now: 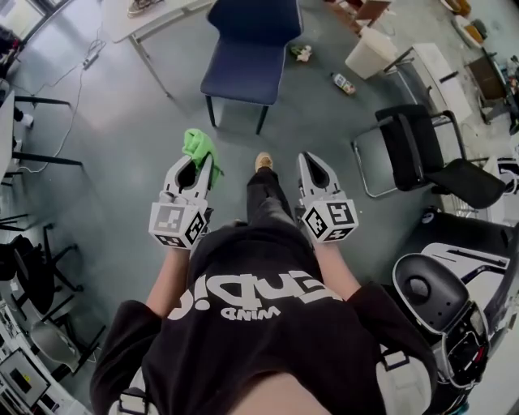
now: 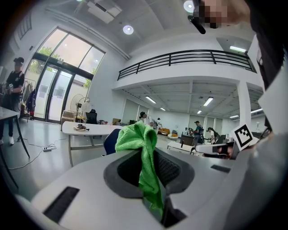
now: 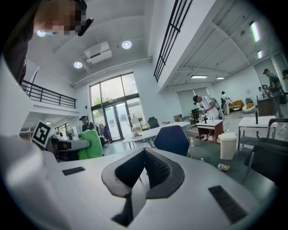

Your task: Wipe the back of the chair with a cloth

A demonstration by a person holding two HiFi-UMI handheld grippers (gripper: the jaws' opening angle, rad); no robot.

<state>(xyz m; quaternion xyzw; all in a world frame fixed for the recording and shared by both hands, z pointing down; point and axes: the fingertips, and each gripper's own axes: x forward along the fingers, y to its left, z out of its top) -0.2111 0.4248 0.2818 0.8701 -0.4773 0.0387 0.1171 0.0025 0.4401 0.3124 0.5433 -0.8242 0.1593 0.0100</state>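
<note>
You stand on a grey floor (image 1: 122,130), looking steeply down past your chest at two white grippers held out in front of you.

Your left gripper (image 1: 197,164) is pinched on a bright green cloth (image 1: 199,146). In the left gripper view the cloth runs down between the ribbed pads and bunches into a loose crest above the tips. Your right gripper (image 1: 308,160) has its jaws pressed together with nothing between them.

The chair (image 1: 243,69) stands on the floor straight ahead, well apart from both grippers and near the end of a white desk (image 1: 150,18). It has a dark blue padded seat and back on thin dark legs. Its seat is turned towards you, so the back is the farther part and its rear face is hidden from here.

The cloth looks like fleecy microfibre: light, soft and limp. It will likely fold over itself and drag on upholstery. The jaws hold one narrow fold and most of the cloth hangs free beyond the tips. That leaves plenty to wipe with, but a snag could tug it loose, so a firm pinch seems wise.

The chair looks light and may slide or tip if you press on its back. Your empty right gripper could steady it at the back's top edge.

Wiping has not begun, and you would need to get closer first.
</note>
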